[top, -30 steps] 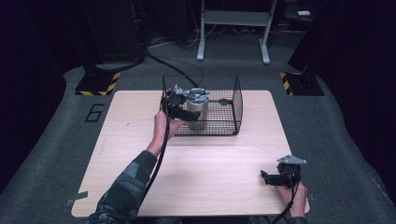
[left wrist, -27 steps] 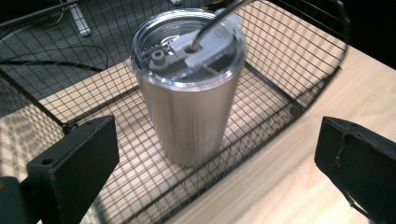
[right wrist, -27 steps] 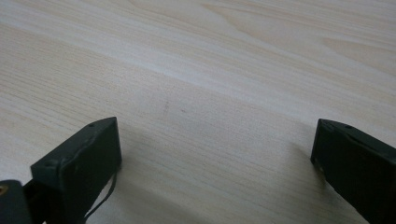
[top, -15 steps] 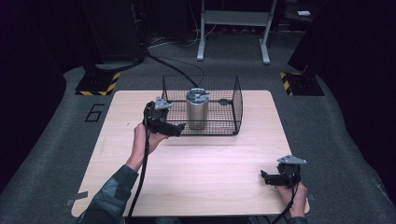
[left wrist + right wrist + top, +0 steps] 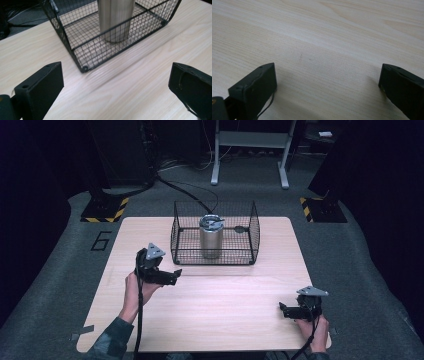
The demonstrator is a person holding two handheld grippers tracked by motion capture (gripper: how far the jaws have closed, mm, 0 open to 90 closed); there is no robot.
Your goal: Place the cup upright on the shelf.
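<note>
Left claw (image 5: pixel 172 275) wide open, holding nothing.
A round shiny metal can (image 5: pixel 211 236) stands inside the black wire basket (image 5: pixel 247 245), top middle.

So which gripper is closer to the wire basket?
The left gripper. It sits just off the wire basket's front-left corner, while the right gripper rests far back near the table's near edge.

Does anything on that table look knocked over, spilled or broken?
Nothing stands out. The metal cup stands upright inside the wire basket, which sits square on the wooden table. No spill or damage shows. The left tool and the right tool are both open and hold nothing.
</note>
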